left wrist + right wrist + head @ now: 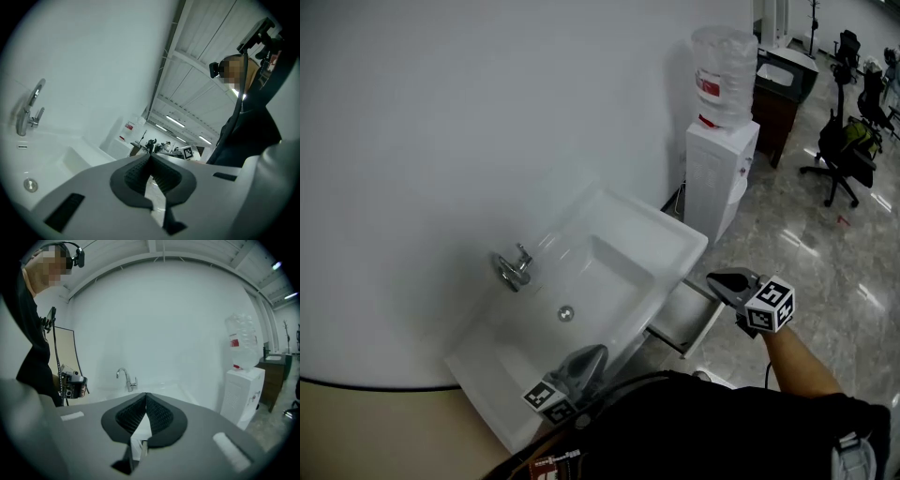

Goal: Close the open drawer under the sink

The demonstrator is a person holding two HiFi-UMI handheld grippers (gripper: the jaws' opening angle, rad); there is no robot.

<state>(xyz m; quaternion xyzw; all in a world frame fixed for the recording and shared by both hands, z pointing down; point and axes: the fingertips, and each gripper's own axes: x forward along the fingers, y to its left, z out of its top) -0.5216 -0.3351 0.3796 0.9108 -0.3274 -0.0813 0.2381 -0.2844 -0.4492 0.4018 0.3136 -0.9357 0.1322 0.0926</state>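
With both pairs of jaws pressed together on nothing, the right gripper [719, 281] is hovering just beside the front of the open drawer [684, 319], which is jutting toward it from under the sink [670, 230], while the left gripper [591, 356] is hanging farther off, over the sink's near edge.

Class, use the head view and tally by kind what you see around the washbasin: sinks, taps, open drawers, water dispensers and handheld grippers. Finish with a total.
Sink: 1
Tap: 1
Open drawer: 1
Water dispenser: 1
Grippers: 2 (left gripper, right gripper)
Total: 6
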